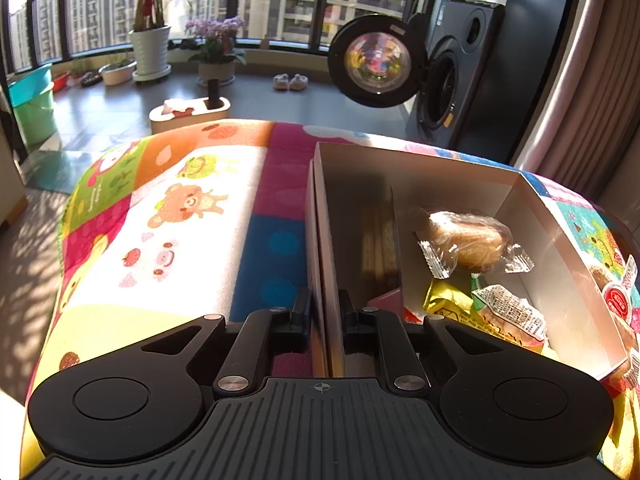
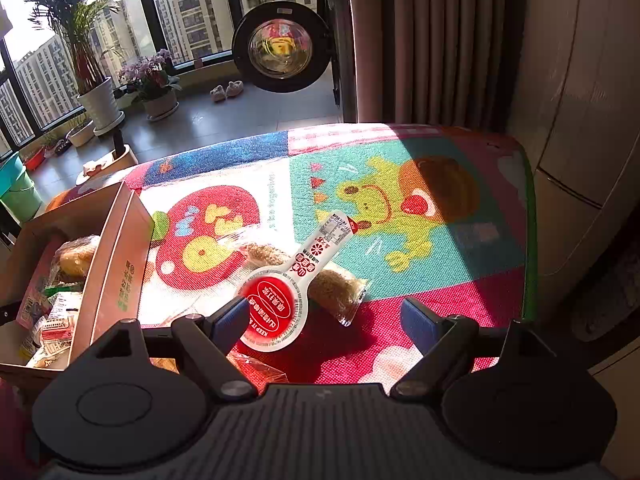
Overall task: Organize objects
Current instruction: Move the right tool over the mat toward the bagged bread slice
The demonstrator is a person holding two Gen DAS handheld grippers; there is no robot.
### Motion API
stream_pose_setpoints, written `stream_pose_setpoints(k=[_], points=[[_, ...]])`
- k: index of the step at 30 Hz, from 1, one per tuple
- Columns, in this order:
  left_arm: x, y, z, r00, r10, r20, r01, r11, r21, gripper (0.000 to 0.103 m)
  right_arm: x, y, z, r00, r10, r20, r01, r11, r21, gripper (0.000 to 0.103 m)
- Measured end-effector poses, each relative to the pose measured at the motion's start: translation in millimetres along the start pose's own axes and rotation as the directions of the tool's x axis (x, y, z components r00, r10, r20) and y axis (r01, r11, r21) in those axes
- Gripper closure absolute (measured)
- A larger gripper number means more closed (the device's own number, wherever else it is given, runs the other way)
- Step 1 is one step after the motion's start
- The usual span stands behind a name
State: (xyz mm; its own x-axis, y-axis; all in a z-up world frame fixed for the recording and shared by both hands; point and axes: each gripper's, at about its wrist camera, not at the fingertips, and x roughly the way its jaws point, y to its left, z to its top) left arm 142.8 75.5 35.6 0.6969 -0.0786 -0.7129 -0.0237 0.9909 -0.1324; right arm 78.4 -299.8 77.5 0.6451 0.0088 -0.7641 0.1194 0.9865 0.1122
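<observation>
Your right gripper [image 2: 326, 318] hangs with jaws spread wide over the cartoon play mat [image 2: 440, 208]. Between them lies a red-and-white paddle-shaped packet [image 2: 298, 286], resting across a wrapped bread snack [image 2: 336, 286]. The cardboard box [image 2: 116, 248] of snacks sits left.

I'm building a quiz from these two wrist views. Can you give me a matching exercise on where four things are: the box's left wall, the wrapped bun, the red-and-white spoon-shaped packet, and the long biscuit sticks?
Things:
1. left wall of the cardboard box
2. wrapped bun
3. red-and-white spoon-shaped packet
4. long biscuit sticks

Places:
A. on the mat outside the box, ahead of the right gripper
B. in the box's narrow left compartment
C. between the jaws of the left gripper
D. in the box's wider right compartment

Pairs: 1-C, 2-D, 3-A, 4-B
</observation>
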Motion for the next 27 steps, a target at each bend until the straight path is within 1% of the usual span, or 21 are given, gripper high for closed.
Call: stream_pose_setpoints(k=[8,16,19,21,24,25,27], points=[[-1.0,0.3,-0.3,1.0,-0.004,-0.004,0.004,1.0,-0.003,0.088,-1.3,5.9,0.8,1.0,0.024,0.007,-0.024,1.0,0.001,0.02],[-1.4,-1.3,-1.5,1.0,0.004,0.007,-0.004,1.0,-0.007,0.089,-9.3,13.3,-3.9,0.999,0.008,0.038,-0.005,0.998,-0.066,0.017],[-1.7,-1.0,-1.4,1.0,0.001,0.005,-0.001,1.0,-0.007,0.089,-6.4,10.7,-6.5,0.999,0.034,0.022,-0.033,0.998,-0.045,0.017],[-2.1,-1.4,-1.7,1.0,0.003,0.005,-0.003,1.0,-0.004,0.089,-5.8,12.1,-9.8,0.998,0.059,0.014,-0.058,0.997,-0.052,0.017],[-1.9,-2.1,-1.8,1.0,0.006,0.005,-0.006,1.0,-0.001,0.089,-5.4,23.1,-18.6,0.996,0.084,0.01,-0.083,0.99,-0.114,0.017],[-1.8,-2.1,-1.7,1.0,0.006,0.005,-0.006,1.0,-0.002,0.089,-3.9,28.5,-23.4,0.996,0.09,0.002,-0.089,0.986,-0.142,0.017],[-2.2,-2.2,-1.7,1.0,0.006,0.004,-0.006,1.0,-0.002,0.089,0.1,34.1,-29.5,0.993,0.112,-0.026,-0.115,0.98,-0.161,0.017]])
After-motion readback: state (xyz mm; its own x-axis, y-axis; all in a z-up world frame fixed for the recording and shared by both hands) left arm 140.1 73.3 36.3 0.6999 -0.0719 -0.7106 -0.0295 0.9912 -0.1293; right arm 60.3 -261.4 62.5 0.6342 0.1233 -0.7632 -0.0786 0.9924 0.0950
